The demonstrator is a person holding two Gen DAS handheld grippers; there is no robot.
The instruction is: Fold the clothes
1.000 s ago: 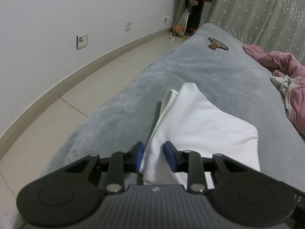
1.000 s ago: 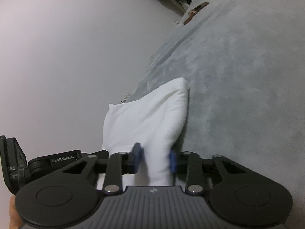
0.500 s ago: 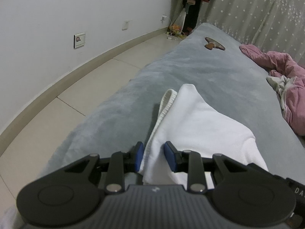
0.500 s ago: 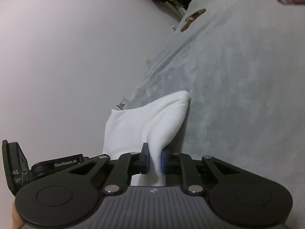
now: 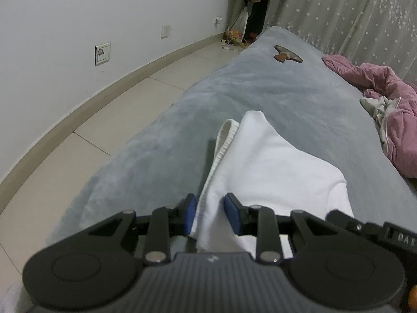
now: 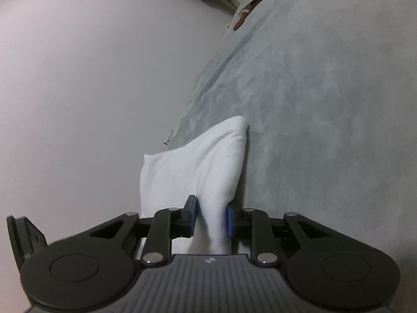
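Observation:
A folded white garment (image 5: 271, 167) with a ribbed hem (image 5: 224, 140) lies on the grey bed (image 5: 273, 83). My left gripper (image 5: 210, 215) is shut on its near left edge, the cloth bunched between the blue pads. In the right wrist view the same white garment (image 6: 198, 161) rises from the grey bed (image 6: 325, 104). My right gripper (image 6: 210, 217) holds a fold of it between its blue pads, which still touch the cloth as the jaws are opening. The right gripper's body (image 5: 375, 232) shows at the lower right of the left wrist view.
A pink garment pile (image 5: 385, 96) lies at the bed's right side, with a small brown item (image 5: 286, 56) near its far end. Tiled floor (image 5: 86, 140) and a white wall (image 5: 65, 13) run along the left. Curtains (image 5: 351, 7) hang behind.
The right gripper's jaws squeezed the fold tighter half a second ago and now stand wider again. The right gripper's body has come further into the left wrist view. The left gripper holds still.

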